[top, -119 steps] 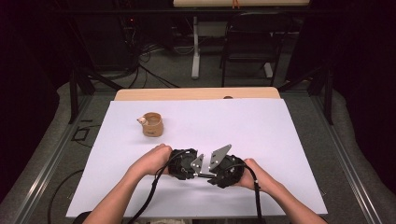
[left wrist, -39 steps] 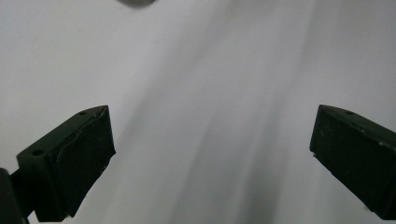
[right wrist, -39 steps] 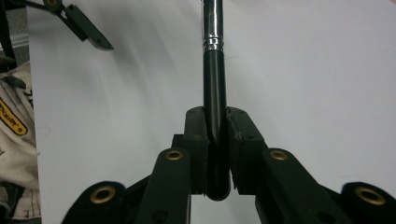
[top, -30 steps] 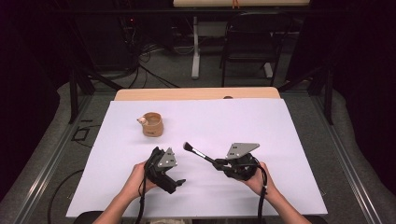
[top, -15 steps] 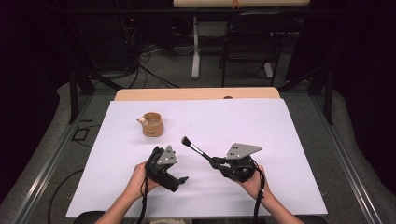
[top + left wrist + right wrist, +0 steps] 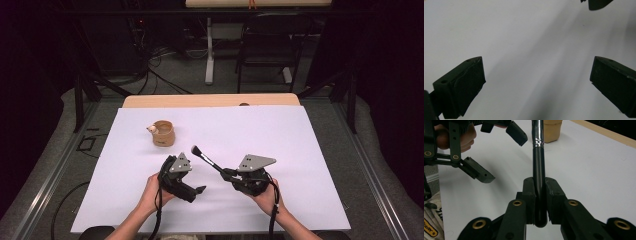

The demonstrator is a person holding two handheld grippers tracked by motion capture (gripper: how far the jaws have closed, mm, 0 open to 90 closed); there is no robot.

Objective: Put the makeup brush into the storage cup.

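**Brush held clear of the table as cup waits ahead**

While the left gripper (image 6: 199, 190) hangs with its jaws spread wide and nothing between them, the right gripper (image 6: 539, 192) is clenched on the butt end of a black makeup brush (image 6: 207, 158), the handle pinched between both pads. Gripping so low leaves nearly the whole shaft and the bristle head free, which points up and away toward the far left, apparently so the tip can lead into the tan cup (image 6: 163, 133) standing ahead on the white table cover (image 6: 300, 150). The brush is lifted off the surface, roughly midway between the two grippers and nearer the person than the cup. A small pale object sits at the cup's rim; what it is cannot be made out from above. Open cover lies on every side of the cup, and the path from bristles to rim looks unobstructed. The left gripper's jaws stand just beside the shaft, the one thing close enough to be clipped. The table's near edge lies just behind both hands.
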